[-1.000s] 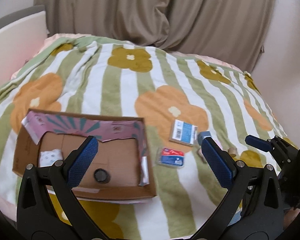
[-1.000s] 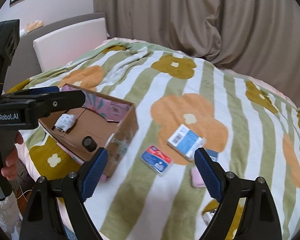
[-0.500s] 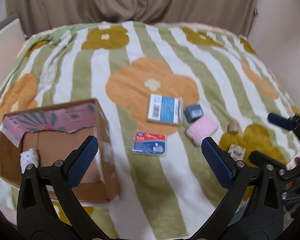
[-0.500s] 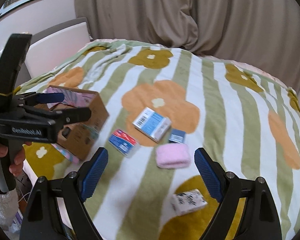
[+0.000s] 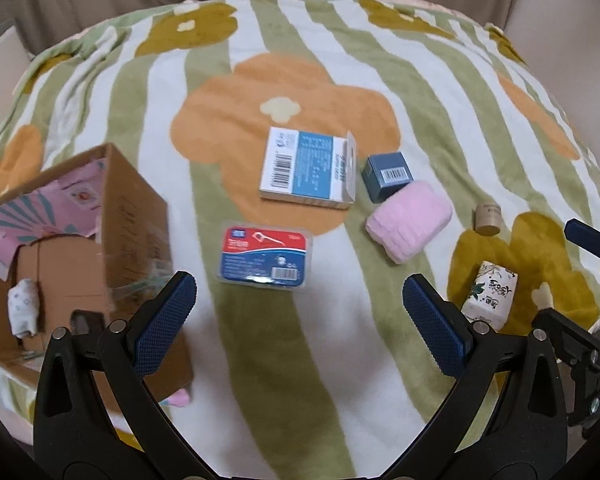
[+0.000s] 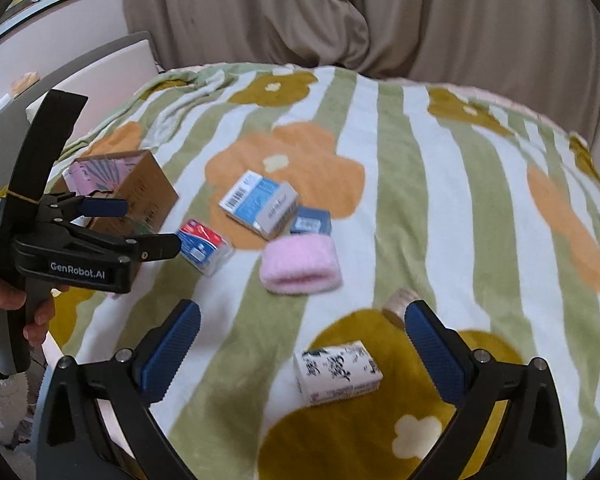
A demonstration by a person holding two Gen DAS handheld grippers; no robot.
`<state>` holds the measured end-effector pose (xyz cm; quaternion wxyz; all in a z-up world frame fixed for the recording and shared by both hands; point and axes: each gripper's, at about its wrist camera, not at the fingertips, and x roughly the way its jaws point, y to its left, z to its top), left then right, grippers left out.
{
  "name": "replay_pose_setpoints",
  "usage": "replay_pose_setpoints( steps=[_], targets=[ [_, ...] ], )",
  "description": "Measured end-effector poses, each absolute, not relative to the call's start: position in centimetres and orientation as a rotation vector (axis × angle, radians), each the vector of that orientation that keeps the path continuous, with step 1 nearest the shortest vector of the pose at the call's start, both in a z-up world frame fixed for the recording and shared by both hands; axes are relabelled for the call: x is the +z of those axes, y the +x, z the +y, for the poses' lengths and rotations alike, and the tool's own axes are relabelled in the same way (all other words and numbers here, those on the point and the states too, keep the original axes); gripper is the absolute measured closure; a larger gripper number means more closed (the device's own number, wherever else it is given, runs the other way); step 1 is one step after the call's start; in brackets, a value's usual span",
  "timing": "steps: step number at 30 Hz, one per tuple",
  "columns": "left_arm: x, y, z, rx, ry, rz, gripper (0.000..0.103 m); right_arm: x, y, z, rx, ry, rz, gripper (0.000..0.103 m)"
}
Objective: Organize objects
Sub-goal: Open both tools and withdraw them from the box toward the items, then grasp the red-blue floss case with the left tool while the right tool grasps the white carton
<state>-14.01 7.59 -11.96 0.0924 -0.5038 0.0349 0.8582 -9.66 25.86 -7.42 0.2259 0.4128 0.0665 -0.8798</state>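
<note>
Six loose items lie on the flowered blanket, none yet in the cardboard box that stands open at the left: a white-and-blue carton, a small dark blue box touching a pink folded cloth, a red-and-blue flat pack, a cork-like stub and a patterned white packet. The left gripper hangs with its jaws spread wide and empty, the flat pack lying just ahead of them. The right gripper has just been opening and now stands at full spread with nothing pressed between the pads, though the patterned packet sits in the gap. The step in hand looks like the approach for a first pick, one item per hand. To do it well, I would bring the right pads down astride the packet's narrower sides, low enough to catch its body and not just the wrapper (the blanket is soft and may give), and close squarely so it does not twist. The flat pack is thin, so the left pads should meet its long edges.
</note>
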Motion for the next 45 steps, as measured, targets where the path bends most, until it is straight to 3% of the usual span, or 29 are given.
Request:
replay_pose_setpoints(
  steps=[27,36,42,45],
  targets=[
    [-18.9,-18.5,8.2,2.507,-1.653,0.134,0.000,-14.7,-10.7,26.5,-2.379,1.232,0.397,0.002],
    [-19.6,-18.8,8.4,2.530,-1.644,0.211,0.000,-15.5,-11.3,25.8,-2.340,1.253,0.392,0.030],
    [-20.3,-19.3,8.7,2.562,-1.639,0.314,0.000,-15.8,-11.3,25.5,-2.328,1.258,0.419,0.031],
    [-20.5,-19.4,8.7,2.564,-1.652,0.352,0.000,-15.9,-11.3,25.6,-2.321,1.262,0.420,0.038]
  ],
)
